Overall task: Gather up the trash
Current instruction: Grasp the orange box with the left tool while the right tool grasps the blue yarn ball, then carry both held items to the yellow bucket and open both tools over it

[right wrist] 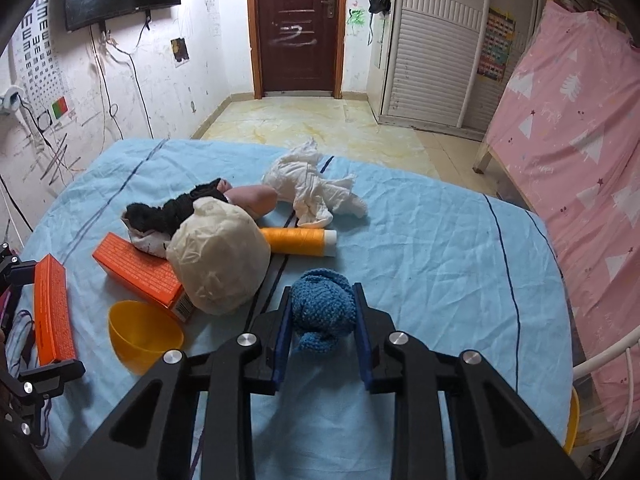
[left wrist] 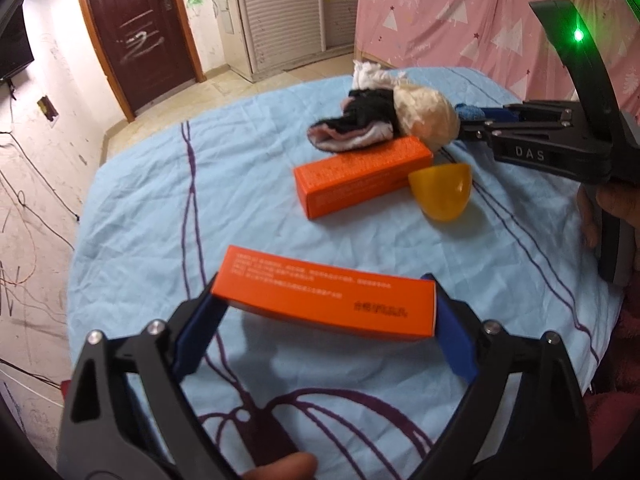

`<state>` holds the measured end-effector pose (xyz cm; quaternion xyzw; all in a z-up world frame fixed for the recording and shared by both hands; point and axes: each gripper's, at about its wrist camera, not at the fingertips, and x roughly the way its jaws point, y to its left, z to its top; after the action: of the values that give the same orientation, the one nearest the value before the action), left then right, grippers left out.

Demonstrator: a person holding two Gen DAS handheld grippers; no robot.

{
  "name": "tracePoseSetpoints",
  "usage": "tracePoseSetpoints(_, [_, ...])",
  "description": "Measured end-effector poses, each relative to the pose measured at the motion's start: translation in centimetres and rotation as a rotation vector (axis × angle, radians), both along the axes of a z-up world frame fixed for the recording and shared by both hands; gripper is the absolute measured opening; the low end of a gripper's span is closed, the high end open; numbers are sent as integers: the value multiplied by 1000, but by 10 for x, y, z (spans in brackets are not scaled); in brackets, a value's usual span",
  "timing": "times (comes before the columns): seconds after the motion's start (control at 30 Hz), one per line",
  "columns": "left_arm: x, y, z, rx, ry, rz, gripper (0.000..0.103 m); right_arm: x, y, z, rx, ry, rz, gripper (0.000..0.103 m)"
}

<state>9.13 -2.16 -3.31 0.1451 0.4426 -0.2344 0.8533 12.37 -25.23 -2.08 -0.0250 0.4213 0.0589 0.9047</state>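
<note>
My left gripper (left wrist: 324, 312) is shut on an orange box (left wrist: 328, 298), gripped by its two ends and held above the blue sheet; it also shows in the right wrist view (right wrist: 52, 304). My right gripper (right wrist: 322, 314) is shut on a blue knitted piece (right wrist: 322, 308) just above the sheet; it shows in the left wrist view (left wrist: 472, 118) behind a cream crumpled ball (left wrist: 426, 118). A second orange box (left wrist: 360, 176) lies mid-table beside a yellow plastic cup (left wrist: 442, 192).
On the blue sheet (right wrist: 420, 240) lie the cream ball (right wrist: 218, 256), a black and pink cloth (right wrist: 176, 212), a white crumpled cloth (right wrist: 312, 188) and an orange spool (right wrist: 298, 241). A pink bed cover (right wrist: 580, 152) is to the right. A door (right wrist: 298, 24) stands beyond.
</note>
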Motion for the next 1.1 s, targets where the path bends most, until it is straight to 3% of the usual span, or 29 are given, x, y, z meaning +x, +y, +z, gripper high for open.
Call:
tracePoseSetpoints(0.5, [-10, -44, 45, -36, -79, -33, 90, -40, -66, 34, 79, -102, -80, 21])
tracePoseSetpoints(1.1, [-40, -176, 66, -71, -85, -195, 90, -120, -214, 37, 160, -183, -316, 21])
